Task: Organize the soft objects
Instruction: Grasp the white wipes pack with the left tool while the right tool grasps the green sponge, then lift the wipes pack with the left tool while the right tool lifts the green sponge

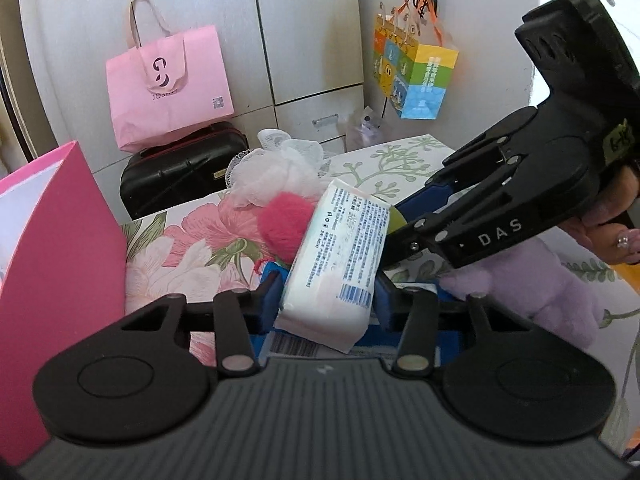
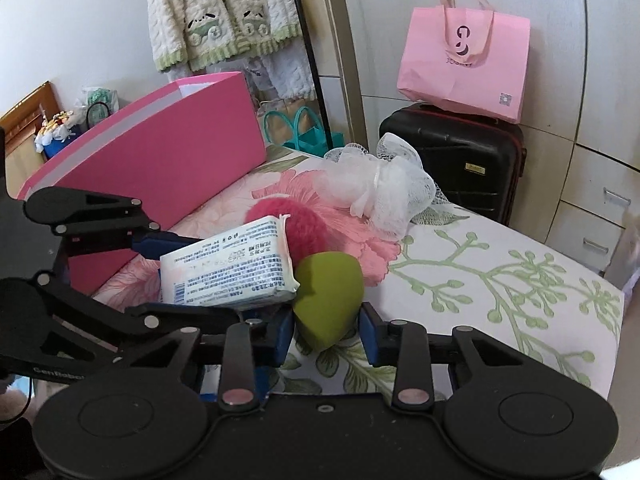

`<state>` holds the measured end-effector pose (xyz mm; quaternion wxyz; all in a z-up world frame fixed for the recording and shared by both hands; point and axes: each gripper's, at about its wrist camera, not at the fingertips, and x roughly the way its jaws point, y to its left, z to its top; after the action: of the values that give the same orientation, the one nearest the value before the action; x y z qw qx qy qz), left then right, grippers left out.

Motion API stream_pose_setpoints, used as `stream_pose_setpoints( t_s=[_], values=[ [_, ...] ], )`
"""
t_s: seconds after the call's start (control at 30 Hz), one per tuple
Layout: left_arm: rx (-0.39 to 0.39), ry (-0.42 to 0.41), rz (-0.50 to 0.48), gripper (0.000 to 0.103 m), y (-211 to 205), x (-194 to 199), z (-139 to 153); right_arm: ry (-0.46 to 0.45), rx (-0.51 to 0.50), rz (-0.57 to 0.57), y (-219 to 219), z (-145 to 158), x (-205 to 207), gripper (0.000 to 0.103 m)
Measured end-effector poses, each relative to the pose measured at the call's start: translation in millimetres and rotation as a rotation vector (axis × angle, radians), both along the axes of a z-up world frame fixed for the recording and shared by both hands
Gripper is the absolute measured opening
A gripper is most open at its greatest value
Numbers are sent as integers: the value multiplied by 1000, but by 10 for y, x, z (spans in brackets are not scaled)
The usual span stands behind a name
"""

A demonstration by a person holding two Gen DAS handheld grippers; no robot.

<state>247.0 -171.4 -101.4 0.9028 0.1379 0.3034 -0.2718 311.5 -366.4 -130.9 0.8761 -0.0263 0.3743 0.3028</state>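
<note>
My left gripper (image 1: 326,292) is shut on a white tissue pack (image 1: 340,256), held above the floral bed; the pack also shows in the right wrist view (image 2: 228,266). My right gripper (image 2: 326,330) is shut on a green egg-shaped sponge (image 2: 328,296), right beside the pack; the sponge's tip shows in the left wrist view (image 1: 396,220). A pink fluffy ball (image 2: 298,224) and a white mesh bath pouf (image 2: 384,188) lie on the bed behind. A purple plush toy (image 1: 532,280) lies under the right gripper. A pink open box (image 2: 160,164) stands at the left.
A black suitcase (image 2: 460,168) with a pink shopping bag (image 2: 464,64) on top stands beside the bed. White cupboards (image 1: 304,40) and a hanging colourful gift bag (image 1: 416,76) are behind. The bed's edge (image 2: 612,344) runs at the right.
</note>
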Motion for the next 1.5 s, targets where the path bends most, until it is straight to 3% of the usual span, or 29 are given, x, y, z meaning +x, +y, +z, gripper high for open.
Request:
stream_pose_setpoints(
  t_s=[0.4,0.73,0.97,1.07,1.13,1.5],
  values=[
    [-123,9,25,40,249,-266,162,-60,-40,-76,108,198,-383,39],
    [-124,89,39,40,326,-360,97,-73,-49,-132,179,302,-629,38],
    [-58,82,21,46,223,-352,54,-90,-52,-153,207,368,-750,38],
    [-27,85,21,45,144,-297,23,-84,-48,-162,213,372,-776,38],
    [-11,92,32,40,129,-275,3,-83,-48,-168,217,386,-799,38],
    [-101,153,74,39,431,-457,145,-76,-54,-209,301,462,-1150,38]
  ],
)
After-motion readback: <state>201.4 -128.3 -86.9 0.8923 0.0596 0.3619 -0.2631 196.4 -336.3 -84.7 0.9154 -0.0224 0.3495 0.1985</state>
